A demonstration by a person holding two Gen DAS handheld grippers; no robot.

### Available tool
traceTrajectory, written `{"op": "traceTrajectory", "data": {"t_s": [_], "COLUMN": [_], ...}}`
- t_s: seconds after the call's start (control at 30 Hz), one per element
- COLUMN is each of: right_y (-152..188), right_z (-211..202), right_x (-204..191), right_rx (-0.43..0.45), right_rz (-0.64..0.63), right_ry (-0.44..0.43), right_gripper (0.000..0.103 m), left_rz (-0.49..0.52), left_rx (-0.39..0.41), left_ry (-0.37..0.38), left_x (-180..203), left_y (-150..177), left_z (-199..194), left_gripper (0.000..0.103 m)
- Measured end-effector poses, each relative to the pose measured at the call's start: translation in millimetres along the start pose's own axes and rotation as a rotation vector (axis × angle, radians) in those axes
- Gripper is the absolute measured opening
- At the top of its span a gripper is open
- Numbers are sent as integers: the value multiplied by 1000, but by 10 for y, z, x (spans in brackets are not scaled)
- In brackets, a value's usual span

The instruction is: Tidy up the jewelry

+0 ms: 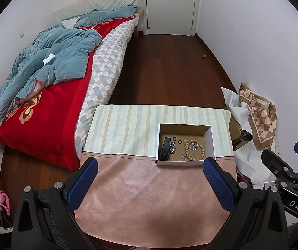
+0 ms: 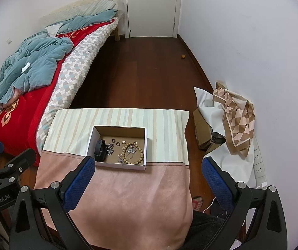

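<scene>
1. Bedroom: wood floor, white door at far end, bed on the left with red cover and rumpled blue quilt.
2. Worktop in front, draped in cloth, pink near half, striped far half.
3. Box, open cardboard, sits on worktop across the pink/striped seam.
4. Inside box: black band at left, metal chain heaped just beside it, bead bracelet at right, small rings and charms toward the back.
5. Left tongs spread wide, holding nothing, above pink cloth, short of the box.
6. Right tongs also wide apart, empty; left finger tip near box's front left corner.
7. Patterned scarf on white wrapping by right wall, well apart from box.
</scene>
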State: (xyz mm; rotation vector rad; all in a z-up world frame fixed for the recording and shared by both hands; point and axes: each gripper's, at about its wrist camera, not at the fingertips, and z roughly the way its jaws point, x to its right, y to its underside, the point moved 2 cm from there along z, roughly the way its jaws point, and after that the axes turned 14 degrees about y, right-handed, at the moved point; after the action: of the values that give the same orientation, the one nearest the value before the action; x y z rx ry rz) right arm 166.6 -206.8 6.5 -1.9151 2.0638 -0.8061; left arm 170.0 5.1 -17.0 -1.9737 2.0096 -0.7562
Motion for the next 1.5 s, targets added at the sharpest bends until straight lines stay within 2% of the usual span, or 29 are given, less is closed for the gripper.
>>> {"op": "traceTrajectory", "data": {"t_s": [1.5], "right_y": [-32], "right_z": [-22], "right_x": [106], "right_rx": [8], "right_rz": [-6], "right_ry": [11], "right_gripper": [103], "left_rz": [19], "left_rx": [25], "left_ry": [-22], "left_x": [59], "left_y": [0], "left_z": [-75], "left_gripper": [103]}}
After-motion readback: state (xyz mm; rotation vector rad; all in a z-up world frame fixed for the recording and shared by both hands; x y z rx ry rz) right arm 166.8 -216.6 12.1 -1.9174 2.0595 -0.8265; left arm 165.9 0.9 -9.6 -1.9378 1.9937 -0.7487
